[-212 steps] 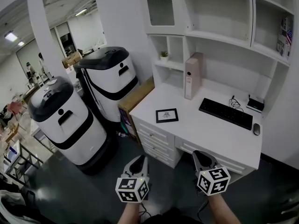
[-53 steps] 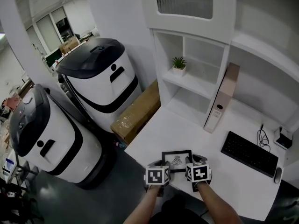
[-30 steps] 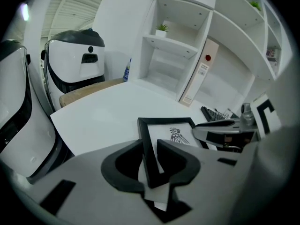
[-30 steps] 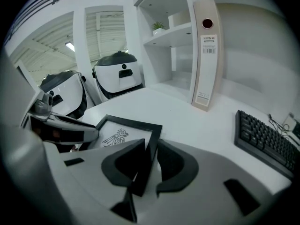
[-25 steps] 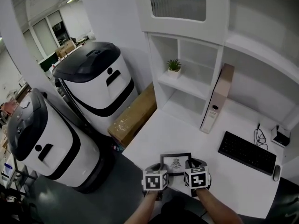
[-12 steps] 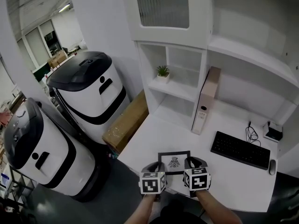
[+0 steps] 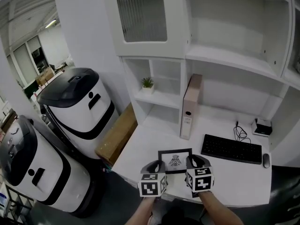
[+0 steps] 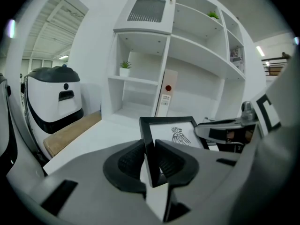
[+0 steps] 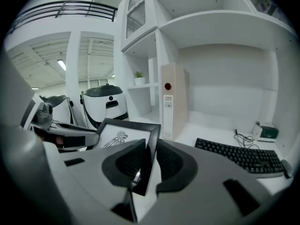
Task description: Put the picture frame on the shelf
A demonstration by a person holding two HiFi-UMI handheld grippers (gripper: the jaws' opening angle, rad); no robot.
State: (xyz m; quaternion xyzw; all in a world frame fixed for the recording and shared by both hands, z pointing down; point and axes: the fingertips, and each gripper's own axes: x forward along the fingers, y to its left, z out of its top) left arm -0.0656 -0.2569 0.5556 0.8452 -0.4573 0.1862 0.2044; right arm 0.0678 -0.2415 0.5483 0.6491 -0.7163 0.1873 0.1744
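The frame [image 7: 175, 160] looks light, stiff and probably breakable; the left tool [image 7: 153, 166] and right tool [image 7: 195, 161] each clamp a side rail, a sound hold.

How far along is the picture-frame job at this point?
Done: the black rectangular picture frame is gripped, with the left hand-held gripper and right hand-held gripper each clamped on a side edge. In hand: it is held up over the white desk. Left: setting it on a white shelf.
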